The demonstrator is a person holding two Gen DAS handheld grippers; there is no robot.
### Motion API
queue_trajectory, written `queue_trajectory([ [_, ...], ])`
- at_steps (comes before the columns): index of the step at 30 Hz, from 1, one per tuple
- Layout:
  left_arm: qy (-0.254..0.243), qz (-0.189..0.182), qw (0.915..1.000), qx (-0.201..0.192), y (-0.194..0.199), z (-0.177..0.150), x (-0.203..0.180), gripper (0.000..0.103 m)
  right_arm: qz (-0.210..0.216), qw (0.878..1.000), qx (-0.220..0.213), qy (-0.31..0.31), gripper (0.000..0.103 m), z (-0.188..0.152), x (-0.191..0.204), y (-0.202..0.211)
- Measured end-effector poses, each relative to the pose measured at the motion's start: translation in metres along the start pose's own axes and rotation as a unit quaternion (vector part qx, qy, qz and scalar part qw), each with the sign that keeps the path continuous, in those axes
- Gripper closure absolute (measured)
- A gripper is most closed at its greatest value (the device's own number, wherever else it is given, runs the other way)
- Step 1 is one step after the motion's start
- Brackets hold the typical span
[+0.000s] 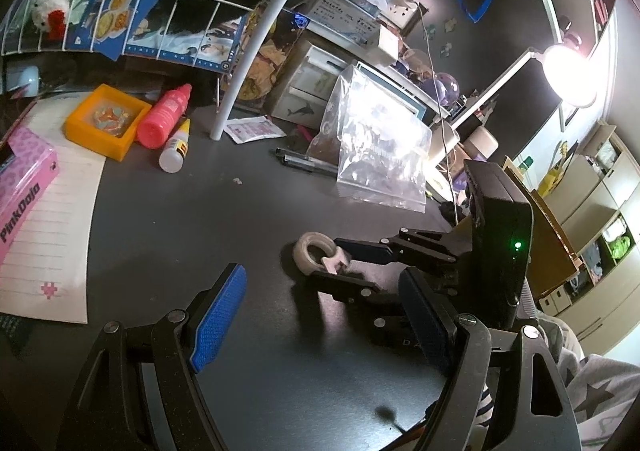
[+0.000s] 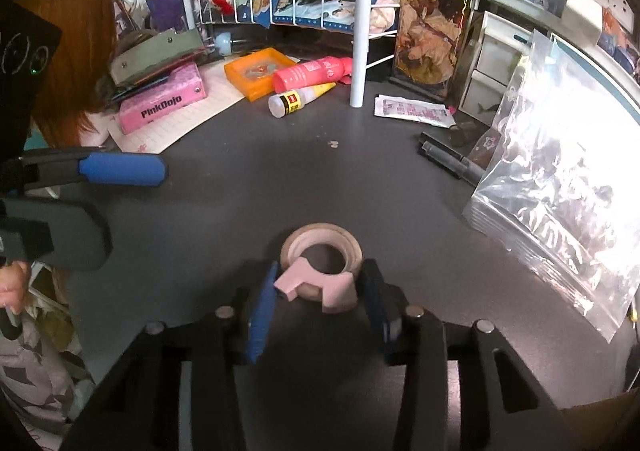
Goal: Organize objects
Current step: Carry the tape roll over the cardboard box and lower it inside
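A beige tape roll (image 2: 320,231) with a pink cutter piece (image 2: 334,291) clipped on it lies on the dark tabletop (image 2: 248,211). My right gripper (image 2: 320,285) points down at it, and the cutter piece sits between the jaws. The left pad (image 2: 262,311) touches the piece's tip, while a thin dark gap shows at the right pad (image 2: 374,303). In the left wrist view the same roll (image 1: 306,251) and right gripper (image 1: 330,261) lie just ahead of my left gripper (image 1: 322,275). The left gripper is open and holds nothing.
At the back left are an orange tray (image 2: 256,77), a pink bottle (image 2: 308,73), a glue bottle (image 2: 294,101) and a pink box (image 2: 160,103) on lined paper. A white pole (image 2: 360,31) rises from the table. Pens (image 2: 448,159) and a clear zip bag (image 2: 560,203) lie right.
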State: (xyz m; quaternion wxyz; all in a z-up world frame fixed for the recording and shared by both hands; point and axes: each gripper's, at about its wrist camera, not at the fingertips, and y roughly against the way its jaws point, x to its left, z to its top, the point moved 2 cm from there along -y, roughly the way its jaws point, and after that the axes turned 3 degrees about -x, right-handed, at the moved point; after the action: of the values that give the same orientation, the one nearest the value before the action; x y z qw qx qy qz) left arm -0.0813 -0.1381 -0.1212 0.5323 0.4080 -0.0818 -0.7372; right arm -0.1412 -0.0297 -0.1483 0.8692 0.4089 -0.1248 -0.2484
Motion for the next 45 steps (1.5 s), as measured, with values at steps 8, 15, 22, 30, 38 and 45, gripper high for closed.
queue_trajectory([
  [8,-0.013,-0.002,0.9999,0.004,0.002,-0.003,-0.017,0.027,0.008,1.0,-0.015,0.005,0.067,-0.001,0.007,0.02],
  [15,-0.036,-0.023,0.9991,-0.01,0.015,0.0,-0.05,0.027,0.02,0.997,-0.066,0.027,0.067,0.007,0.027,0.071],
  [22,-0.074,-0.056,0.9954,-0.027,0.025,0.007,-0.097,0.027,0.008,0.99,-0.124,0.065,0.067,0.003,0.043,0.136],
  [30,-0.122,-0.128,0.984,-0.022,0.017,0.018,-0.167,0.046,-0.038,0.978,-0.181,0.091,0.067,-0.016,0.031,0.209],
  [38,-0.163,-0.148,0.9755,0.006,-0.017,0.028,-0.229,0.052,-0.083,0.972,-0.212,0.065,0.067,-0.04,-0.013,0.256],
  [45,-0.188,-0.164,0.9672,0.048,-0.06,0.035,-0.272,0.052,-0.108,0.97,-0.216,0.021,0.067,-0.06,-0.06,0.277],
])
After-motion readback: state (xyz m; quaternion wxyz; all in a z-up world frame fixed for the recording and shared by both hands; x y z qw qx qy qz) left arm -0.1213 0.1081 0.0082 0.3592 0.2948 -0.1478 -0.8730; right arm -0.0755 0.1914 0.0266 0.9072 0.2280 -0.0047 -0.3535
